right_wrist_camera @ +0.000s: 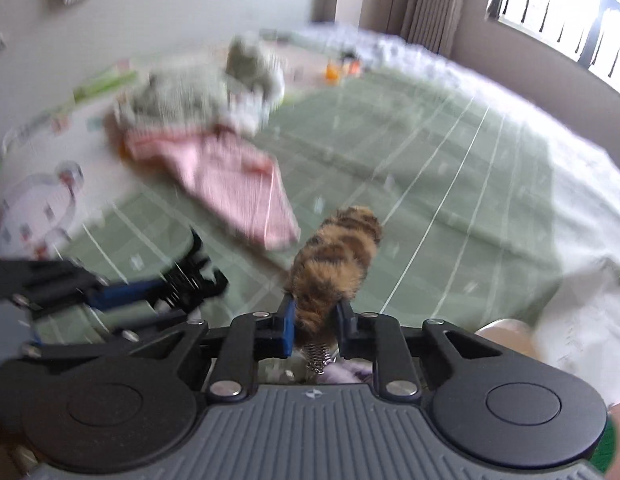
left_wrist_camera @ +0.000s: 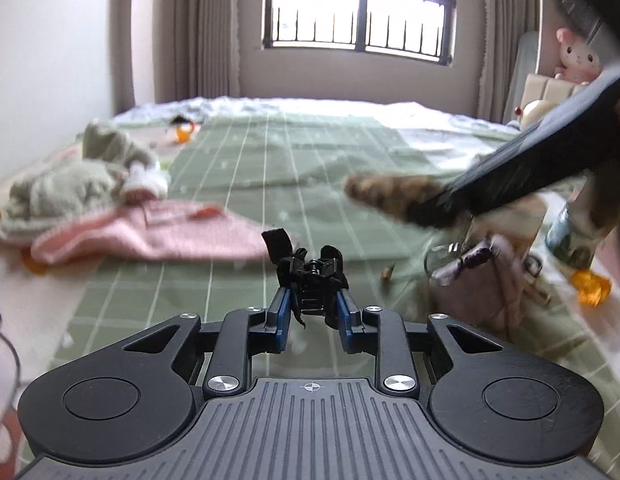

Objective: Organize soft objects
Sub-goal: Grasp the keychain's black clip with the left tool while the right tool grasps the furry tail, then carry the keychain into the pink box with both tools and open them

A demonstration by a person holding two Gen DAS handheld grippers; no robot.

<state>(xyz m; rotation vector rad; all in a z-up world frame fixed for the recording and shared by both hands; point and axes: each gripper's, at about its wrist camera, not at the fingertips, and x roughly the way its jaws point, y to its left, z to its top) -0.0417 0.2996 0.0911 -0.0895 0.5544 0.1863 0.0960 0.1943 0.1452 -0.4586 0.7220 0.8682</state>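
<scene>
My left gripper [left_wrist_camera: 312, 280] is shut on a black hair clip [left_wrist_camera: 310, 270] with a black ribbon, held above the green checked bedspread [left_wrist_camera: 270, 168]. My right gripper [right_wrist_camera: 316, 312] is shut on a furry brown spotted clip [right_wrist_camera: 334, 256], with a metal spring showing below it. In the left wrist view the right gripper [left_wrist_camera: 426, 208] reaches in from the right with the furry clip [left_wrist_camera: 386, 192]. In the right wrist view the left gripper [right_wrist_camera: 198, 280] sits at the left. A pink cloth [left_wrist_camera: 150, 236] and a grey plush heap [left_wrist_camera: 70, 184] lie at the left of the bed.
A small lilac bag [left_wrist_camera: 482, 280] with a ring and an orange item [left_wrist_camera: 590, 286] lie at the right. A pink plush [left_wrist_camera: 576, 56] sits by the headboard. Small orange things [left_wrist_camera: 182, 132] lie far back. A window and curtains stand behind the bed.
</scene>
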